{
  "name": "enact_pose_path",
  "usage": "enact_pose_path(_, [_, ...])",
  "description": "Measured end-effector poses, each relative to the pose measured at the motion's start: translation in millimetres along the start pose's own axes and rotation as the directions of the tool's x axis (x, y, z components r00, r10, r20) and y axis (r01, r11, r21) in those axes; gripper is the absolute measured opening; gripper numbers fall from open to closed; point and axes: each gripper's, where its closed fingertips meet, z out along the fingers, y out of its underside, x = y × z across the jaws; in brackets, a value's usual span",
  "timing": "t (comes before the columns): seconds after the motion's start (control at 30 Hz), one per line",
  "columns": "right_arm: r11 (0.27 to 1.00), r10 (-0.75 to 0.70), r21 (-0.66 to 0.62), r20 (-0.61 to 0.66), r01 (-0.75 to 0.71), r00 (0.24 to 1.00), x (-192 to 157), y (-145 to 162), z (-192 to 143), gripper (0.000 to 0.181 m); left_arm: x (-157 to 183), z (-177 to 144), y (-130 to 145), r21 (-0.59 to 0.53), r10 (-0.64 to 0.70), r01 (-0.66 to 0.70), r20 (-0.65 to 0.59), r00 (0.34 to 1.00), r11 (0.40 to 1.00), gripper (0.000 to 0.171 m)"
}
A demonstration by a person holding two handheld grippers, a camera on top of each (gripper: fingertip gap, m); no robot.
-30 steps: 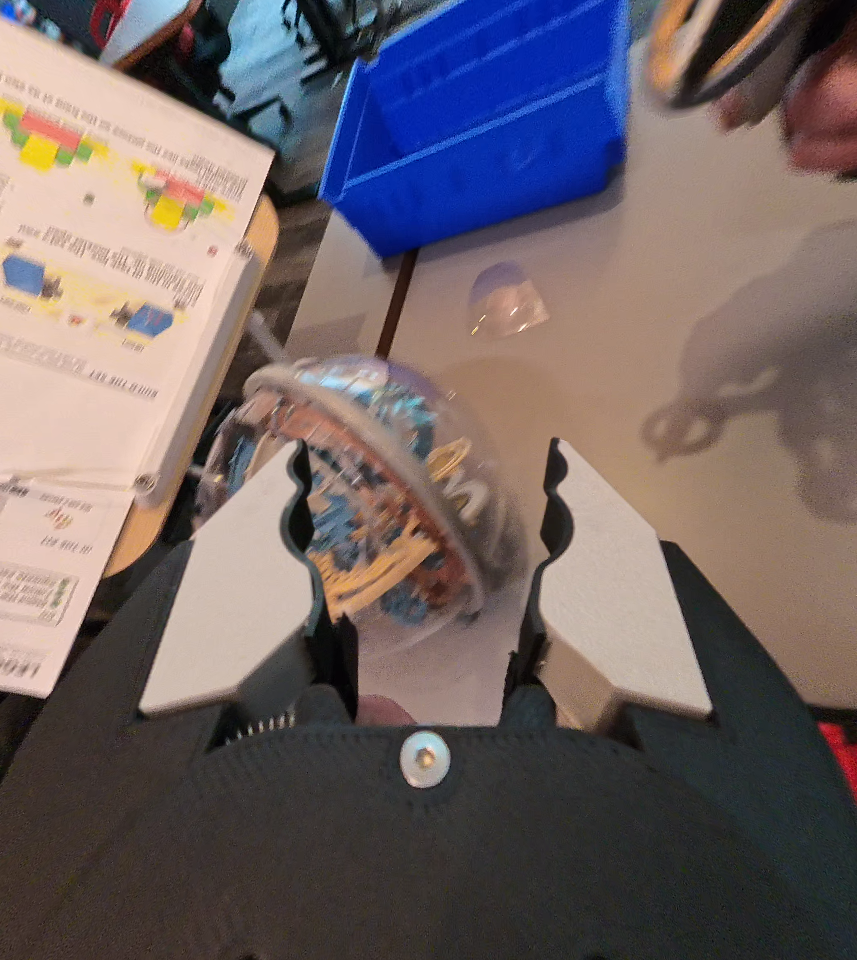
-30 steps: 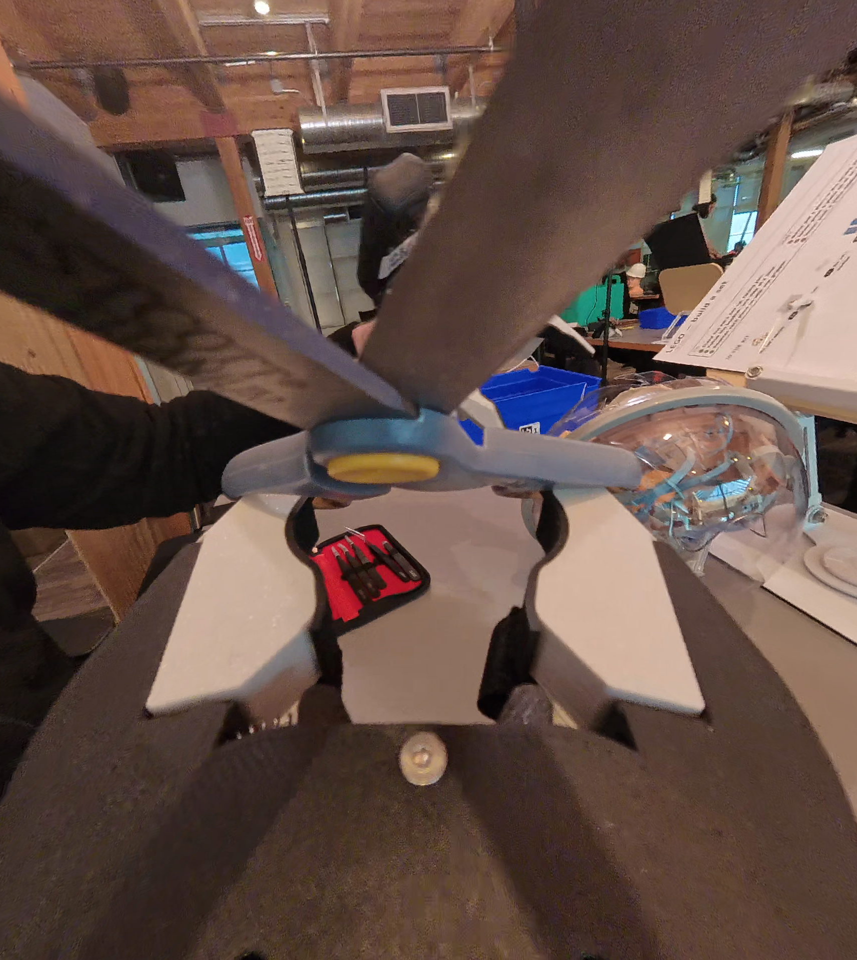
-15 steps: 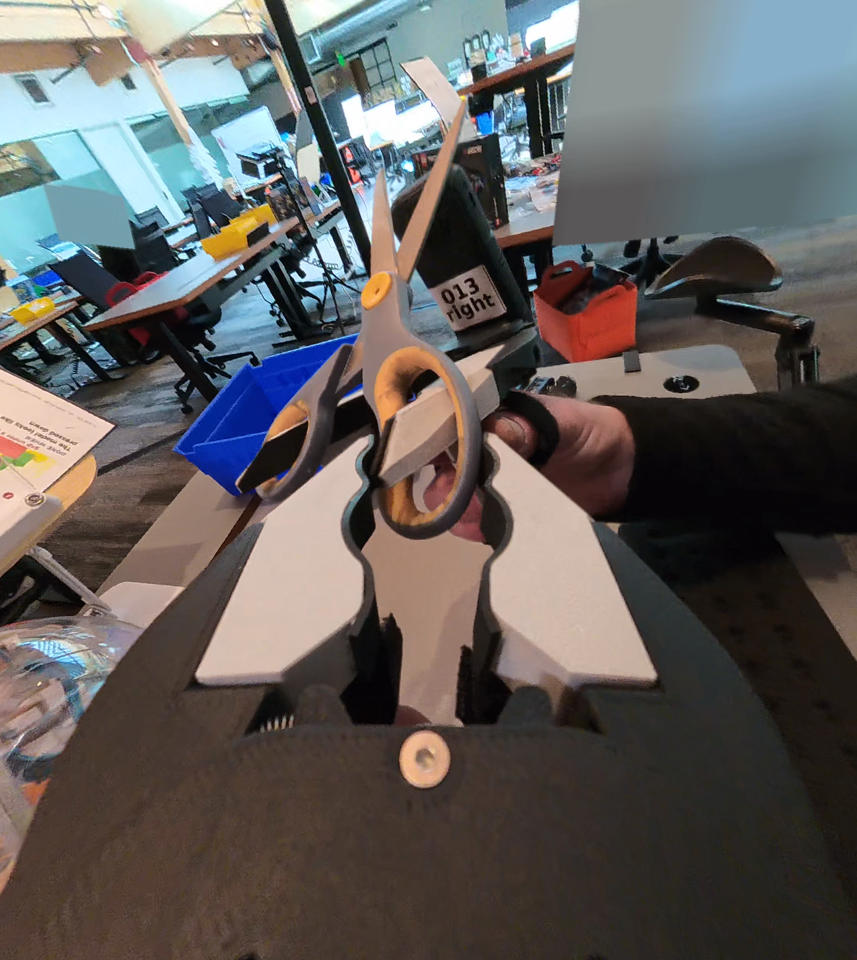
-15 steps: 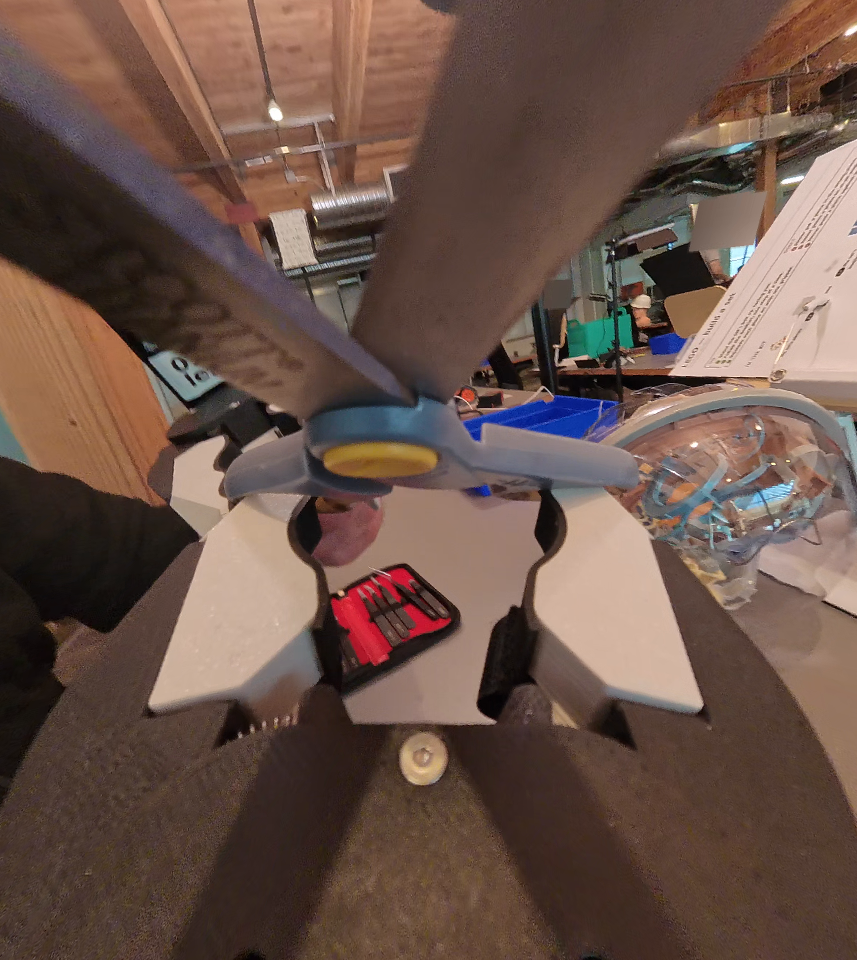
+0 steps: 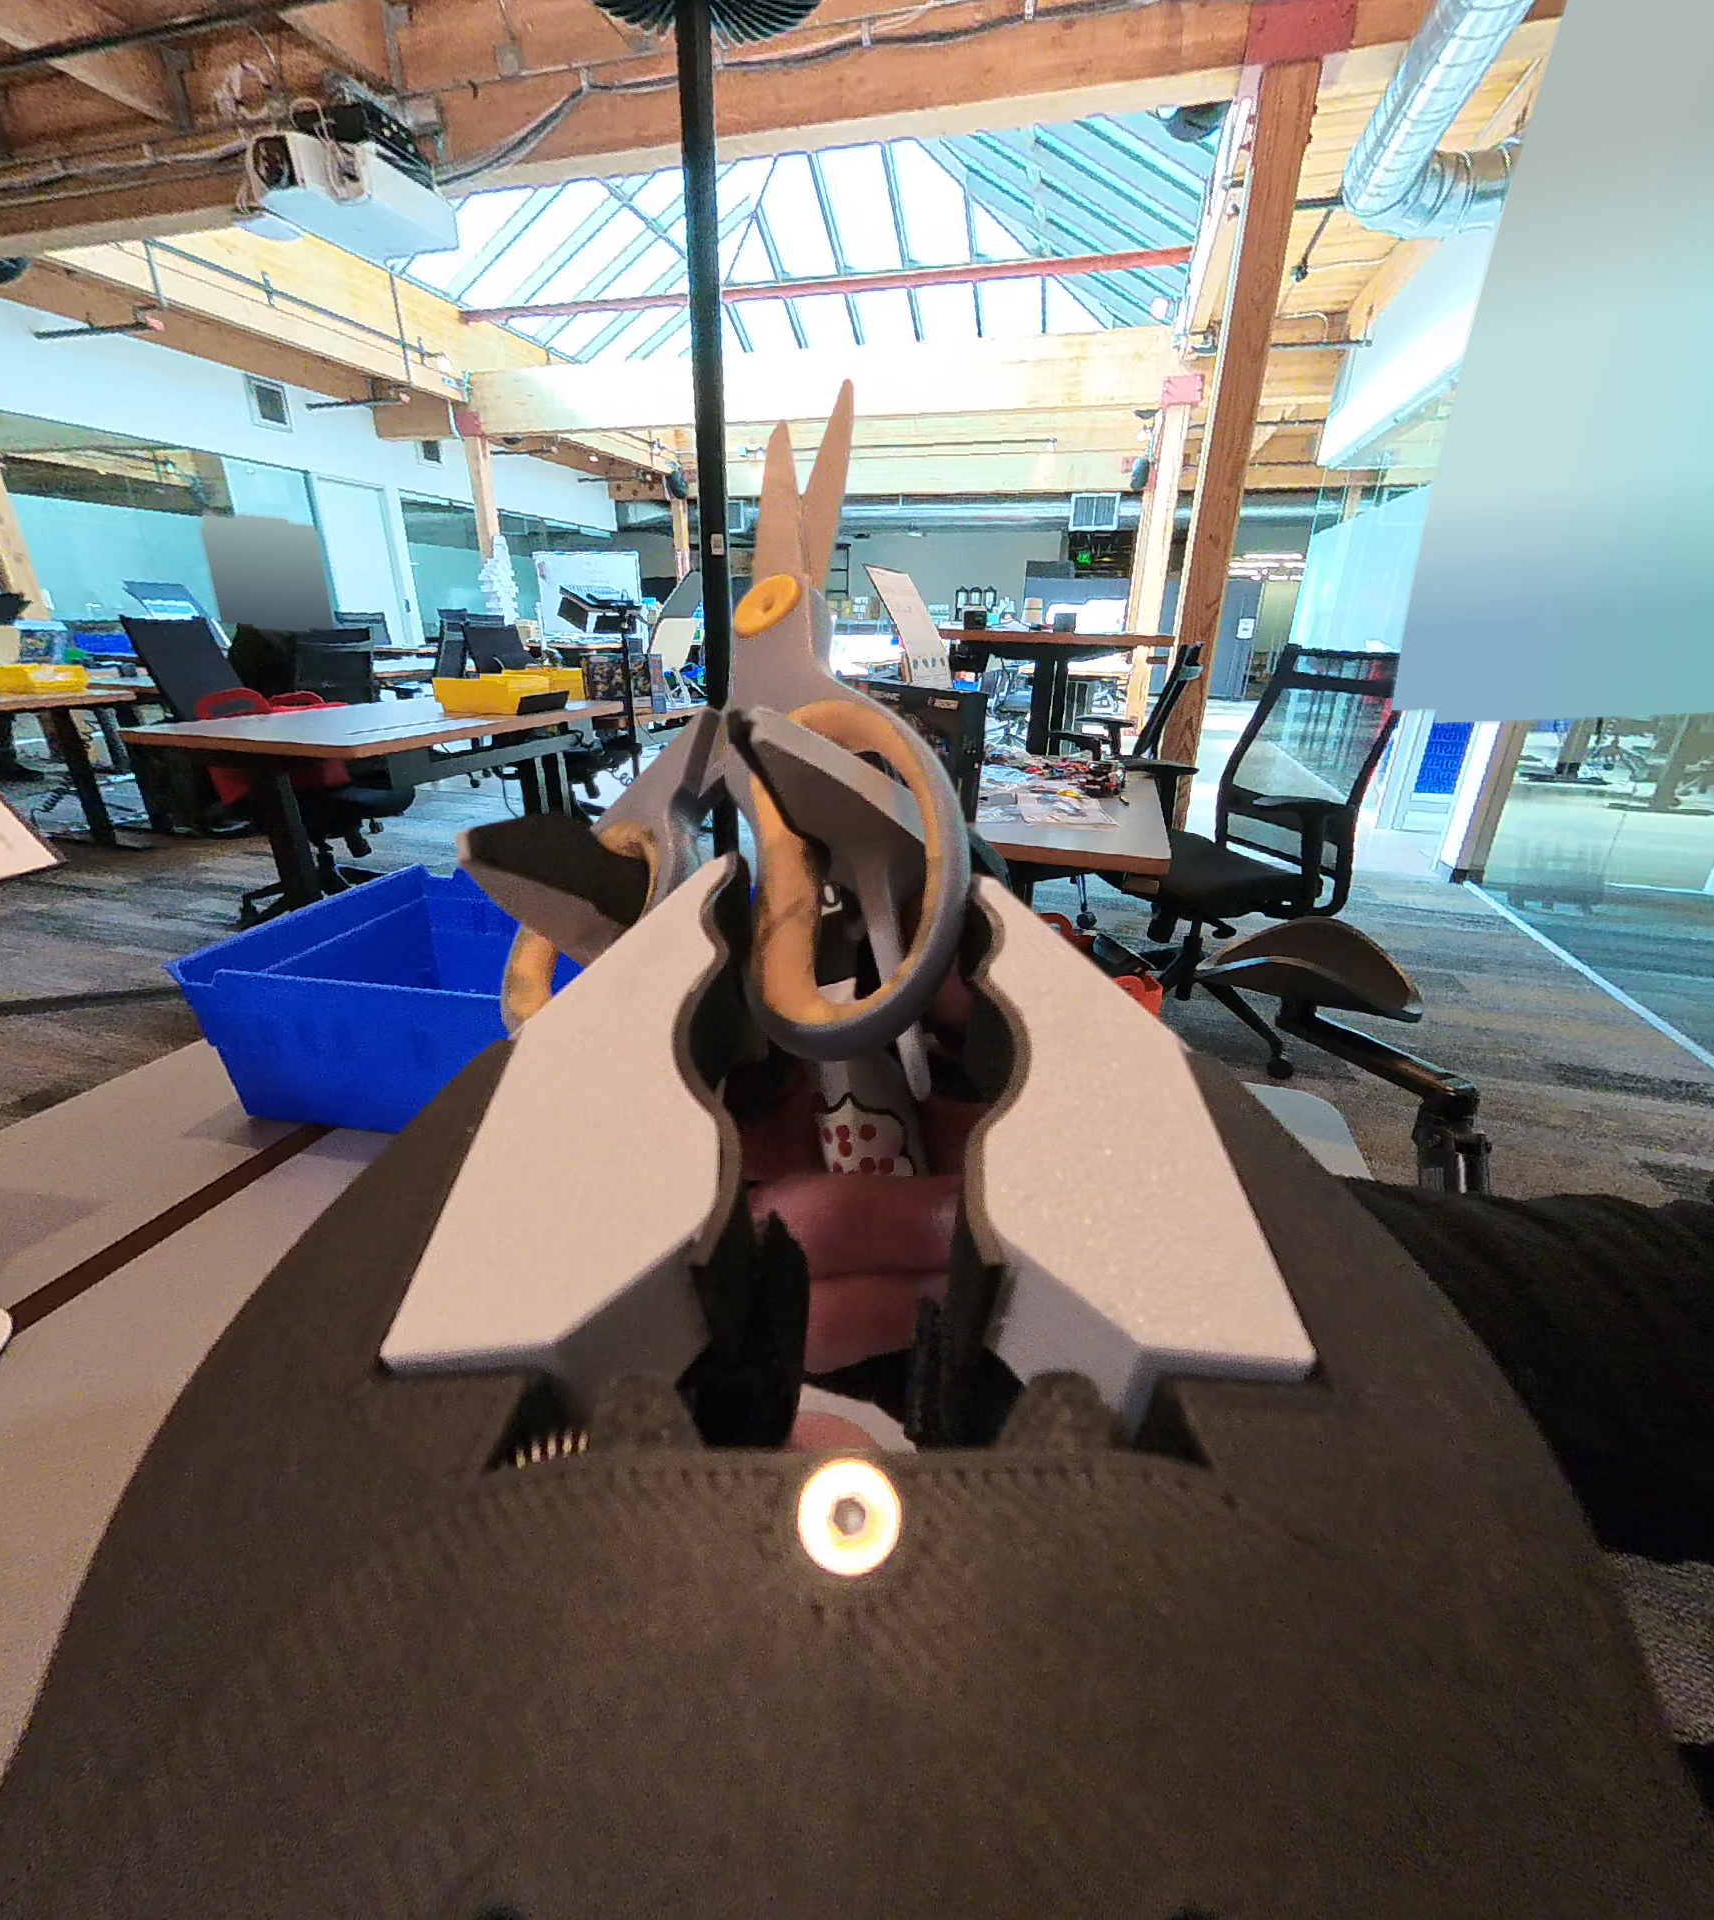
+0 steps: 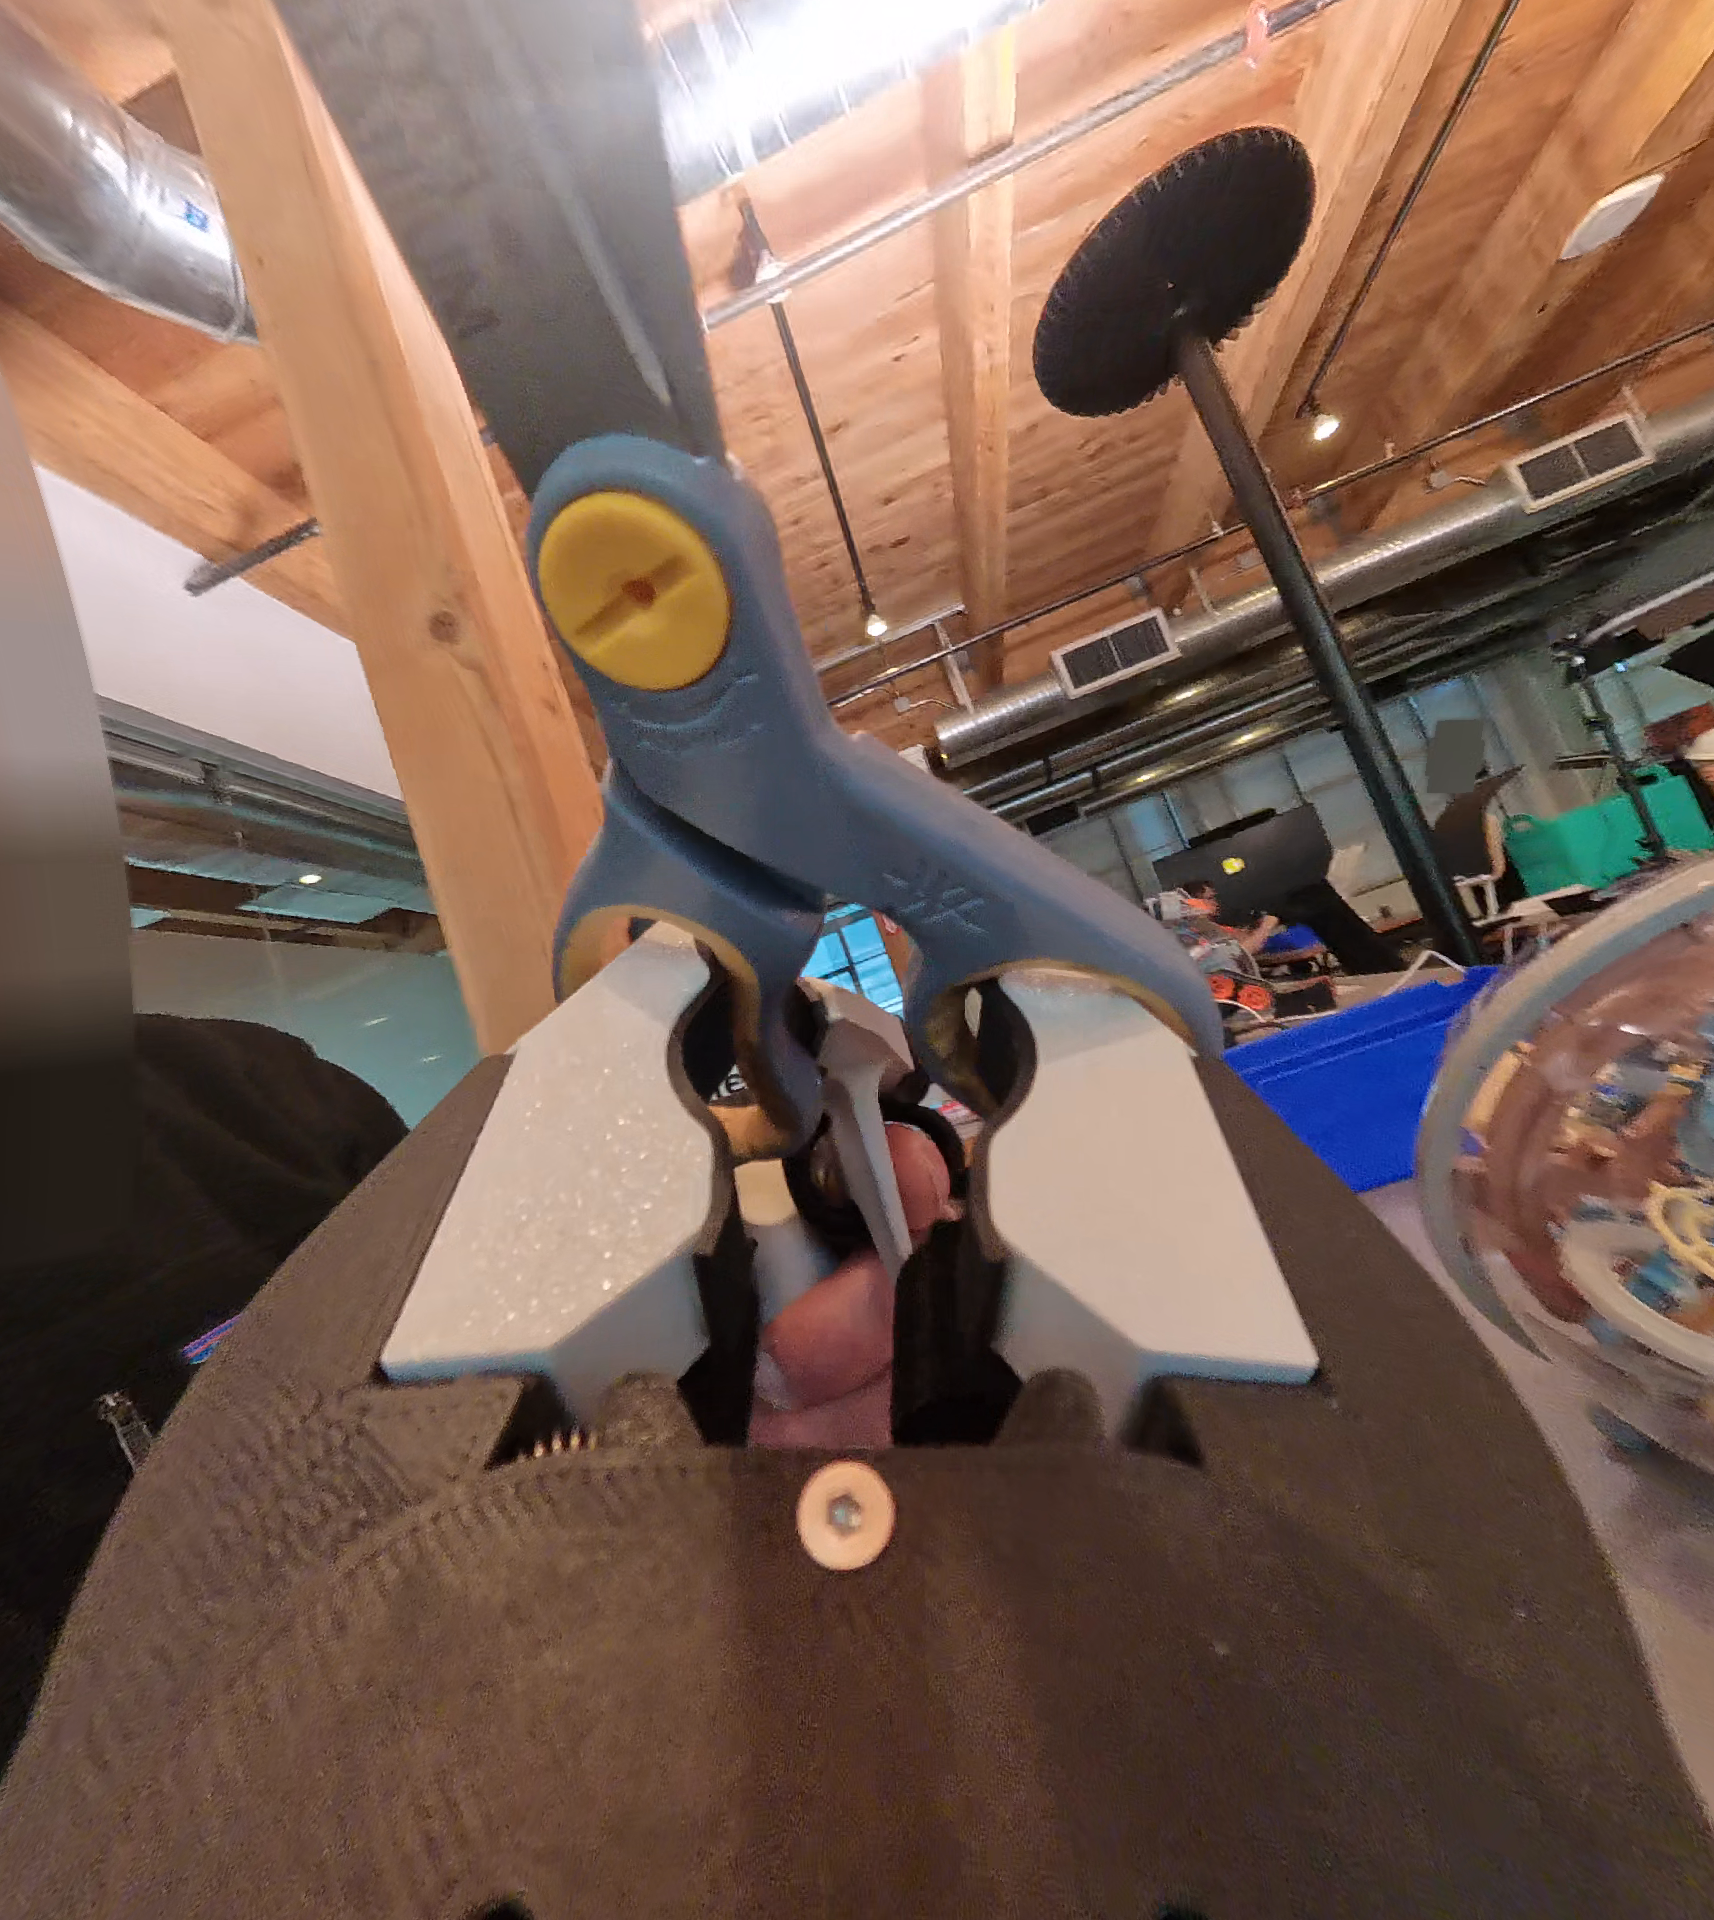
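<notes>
Two grippers meet over one pair of scissors, above a grey table (image 5: 105, 1351) in an open workshop.

- Table: a blue bin (image 5: 333, 997) sits at the far edge. In the right wrist view a clear ball with a coloured maze inside (image 6: 1642, 1195) rests just right of the gripper, well apart from the tool.
- Right gripper (image 6: 848, 977): one finger is threaded through each handle loop. The fingers are drawn in against the loops' inner rims, with a gap between them. Judged reason: the loops work as rings, so the gripper both carries the tool and sets the blades by its own spread. The left wrist view shows the same fingers (image 5: 562, 894) poking through the loops from the far side.
- Left gripper (image 5: 848, 894): it faces the right one, jaws narrowly apart, and the bottom of the larger loop hangs at its tips. Cannot tell whether the pads touch that loop; likely there to steady or take it.
- Hand (image 6: 832, 1340): glimpsed between the jaws, holding the opposing gripper.
- Scissors (image 6: 728, 831): held in the air, off the table, between the two grippers. Grey handles with yellow-orange lining. The long axis is near upright, handles down and blades up toward the ceiling. In the left wrist view the tips (image 5: 811, 447) are only slightly parted and lean a little right.
- Yellow pivot cap (image 6: 635, 592): just above the loops.
</notes>
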Motion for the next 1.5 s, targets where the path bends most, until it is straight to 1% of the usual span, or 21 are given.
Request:
enact_pose_path(0.03, [1.0,0.004,-0.009,0.002,-0.004,1.0,0.4,0.4,-1.7,0.04,-1.1,1.5,1.9,-0.002,-0.016,0.016,0.001,1.0,1.0,0.037])
enact_pose_path(0.13, [0.999,-0.008,-0.044,0.006,0.009,1.0,1.9,3.8,-3.9,0.029,-4.7,0.8,4.1,-0.011,-0.032,0.033,0.012,0.999,0.999,0.037])
enact_pose_path(0.23, [0.995,-0.052,-0.081,-0.007,0.052,0.999,1.2,6.6,-1.8,0.027,-7.6,-6.2,-0.1,-0.021,0.019,-0.018,0.057,0.998,1.0,0.04])
enact_pose_path(0.27, [0.996,-0.063,-0.063,-0.015,0.062,0.998,1.7,2.3,-3.3,0.02,-8.6,-10.8,-1.9,-0.026,0.038,-0.036,0.07,0.997,0.999,0.044])
enact_pose_path(0.33, [0.995,-0.084,-0.063,-0.06,0.08,0.995,7.7,-5.6,-9.8,0.02,-12.0,-23.1,-2.8,-0.054,0.06,-0.056,0.087,0.994,0.997,0.053])
enact_pose_path(0.4, [0.988,-0.122,-0.115,-0.14,0.106,0.983,20.8,-6.0,-18.2,0.02,-24.0,-41.1,-7.1,-0.088,0.106,-0.096,0.12,0.987,0.991,0.053])
enact_pose_path(0.47, [0.987,-0.111,-0.134,-0.181,0.087,0.977,29.4,-6.0,-24.1,0.019,-50.1,-63.6,-16.6,-0.167,0.221,-0.193,0.162,0.962,0.967,0.051])
enact_pose_path(0.5, [0.985,-0.116,-0.15,-0.206,0.086,0.972,34.5,-4.7,-26.6,0.019,-70.7,-76.0,-19.3,-0.257,0.315,-0.264,0.185,0.931,0.93,0.051])
enact_pose_path(0.53, [0.979,-0.13,-0.184,-0.238,0.087,0.962,40.5,-1.0,-28.9,0.019,-94.3,-89.6,-20.3,-0.37,0.424,-0.335,0.192,0.885,0.866,0.054])
enact_pose_path(0.63, [0.954,-0.163,-0.29,-0.295,0.074,0.941,53.3,13.3,-32.2,0.019,-173.2,-137.0,-16.7,-0.689,0.685,-0.445,0.104,0.721,0.572,0.063])
enact_pose_path(0.67, [0.941,-0.182,-0.33,-0.323,0.07,0.929,59.9,19.1,-34.8,0.019,-189.5,-148.4,-10.3,-0.74,0.69,-0.446,0.033,0.723,0.503,0.074])
enact_pose_path(0.73, [0.918,-0.215,-0.39,-0.35,0.067,0.912,68.4,28.8,-39.0,0.019,-225.4,-166.5,-0.6,-0.815,0.663,-0.406,-0.035,0.748,0.414,0.082])
enact_pose_path(0.83, [0.902,-0.223,-0.429,-0.357,0.052,0.907,74.0,37.7,-42.2,0.019,-257.1,-178.8,18.1,-0.856,0.587,-0.404,-0.154,0.795,0.323,0.085])
enact_pose_path(0.9, [0.894,-0.222,-0.447,-0.363,0.04,0.905,77.2,42.3,-44.9,0.019,-264.8,-178.4,29.0,-0.857,0.521,-0.4,-0.192,0.832,0.323,0.08])
enact_pose_path(0.97, [0.894,-0.212,-0.448,-0.364,0.029,0.907,78.4,44.3,-45.9,0.019,-275.8,-180.7,41.2,-0.876,0.438,-0.316,-0.138,0.888,0.365,0.079])
enact_pose_path(1.1, [0.896,-0.192,-0.445,-0.358,0.014,0.914,78.4,47.1,-44.9,0.02,-272.9,-163.4,41.6,-0.757,0.297,-0.209,-0.02,0.955,0.62,0.067])
enact_pose_path(1.13, [0.894,-0.188,-0.448,-0.357,0.009,0.915,79.3,49.2,-44.7,0.02,-270.3,-159.0,38.2,-0.718,0.267,-0.187,-0.002,0.964,0.671,0.059])
enact_pose_path(1.2, [0.889,-0.182,-0.458,-0.358,-0.003,0.916,81.2,53.8,-44.8,0.02,-266.1,-154.2,33.4,-0.666,0.255,-0.182,0.012,0.967,0.724,0.041])
enact_pose_path(1.4, [0.889,-0.173,-0.457,-0.367,-0.015,0.914,84.5,55.1,-47.2,0.019,-243.8,-139.3,47.6,-0.675,0.36,-0.303,-0.06,0.931,0.673,0.062])
enact_pose_path(1.47, [0.893,-0.165,-0.449,-0.372,-0.021,0.913,86.1,54.3,-48.7,0.02,-237.3,-131.6,52.2,-0.707,0.41,-0.354,-0.099,0.907,0.612,0.066])
enact_pose_path(1.5, [0.894,-0.162,-0.447,-0.375,-0.025,0.913,87.0,54.0,-49.8,0.02,-231.8,-129.6,55.5,-0.732,0.408,-0.367,-0.133,0.903,0.574,0.061])
